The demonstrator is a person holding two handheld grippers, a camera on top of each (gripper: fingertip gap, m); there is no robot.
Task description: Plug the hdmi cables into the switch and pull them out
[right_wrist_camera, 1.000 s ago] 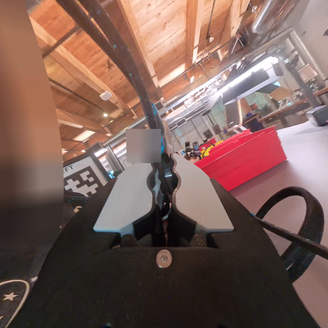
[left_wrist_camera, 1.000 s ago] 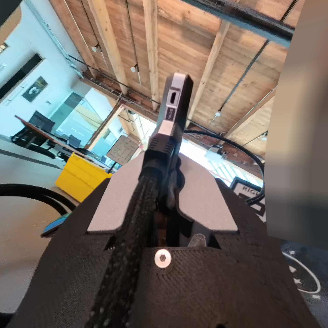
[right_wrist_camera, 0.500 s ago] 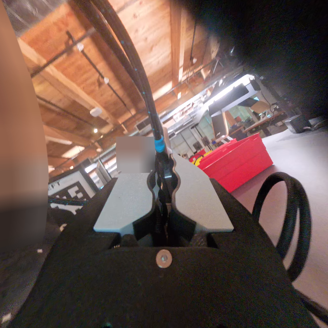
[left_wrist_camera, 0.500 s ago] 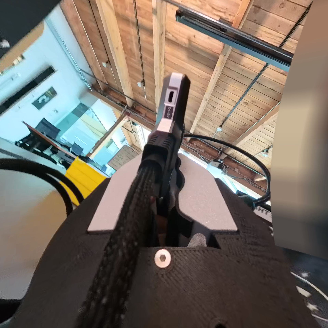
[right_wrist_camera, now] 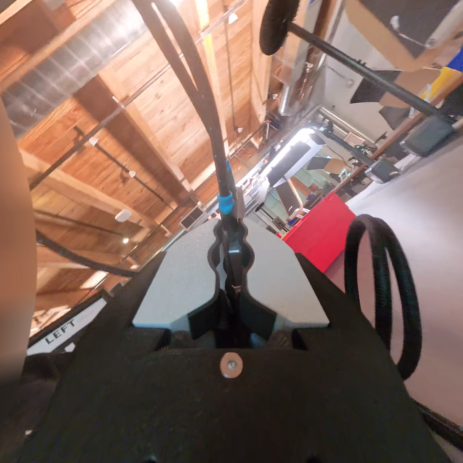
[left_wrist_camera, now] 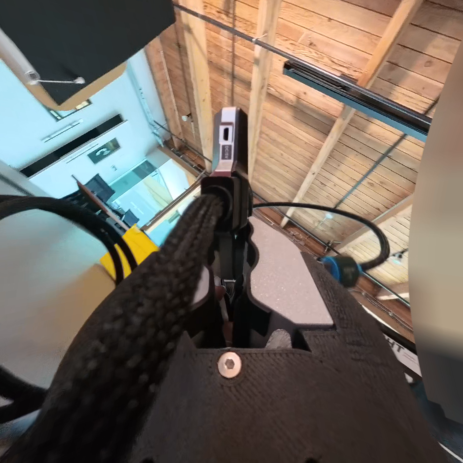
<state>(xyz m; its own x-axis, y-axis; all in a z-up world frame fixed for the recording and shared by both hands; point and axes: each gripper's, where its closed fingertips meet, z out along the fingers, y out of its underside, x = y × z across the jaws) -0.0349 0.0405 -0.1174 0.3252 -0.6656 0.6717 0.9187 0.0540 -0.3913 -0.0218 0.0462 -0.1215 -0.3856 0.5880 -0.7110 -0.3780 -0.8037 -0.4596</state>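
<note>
Up at frame centre of the left wrist view, the left claw (left_wrist_camera: 231, 250) is clenched on the switch (left_wrist_camera: 229, 142), a slim box with a silvery metal edge and dark faces that stands on end past the fingertips, a small oval port visible on its narrow side. A thick braided cable (left_wrist_camera: 140, 300), coarse woven black sleeve, runs from the lower left of the frame up over the left grey pad and ends in a ribbed black plug (left_wrist_camera: 223, 200) seated in the switch's lower end. The pads are matte grey with wavy, scalloped inner edges, set in a black printed body with fine layer lines and a steel hex screw (left_wrist_camera: 229, 364). A thinner smooth black cable (left_wrist_camera: 350, 215) arcs across the right of the frame to a connector with a blue ring (left_wrist_camera: 340, 269). Behind it all are pale timber ceiling boards and joists, and a yellow bin (left_wrist_camera: 135, 250) at mid left. In the right wrist view, the right claw (right_wrist_camera: 231, 240) is closed tight on a dark connector with a blue collar (right_wrist_camera: 225, 204), its smooth black lead (right_wrist_camera: 200, 87) rising to the top of the frame beside a small grey metal piece. A loop of braided black cable (right_wrist_camera: 383, 288) hangs at right over the grey desk (right_wrist_camera: 426, 225), with a red bin (right_wrist_camera: 318, 225) beyond.
</note>
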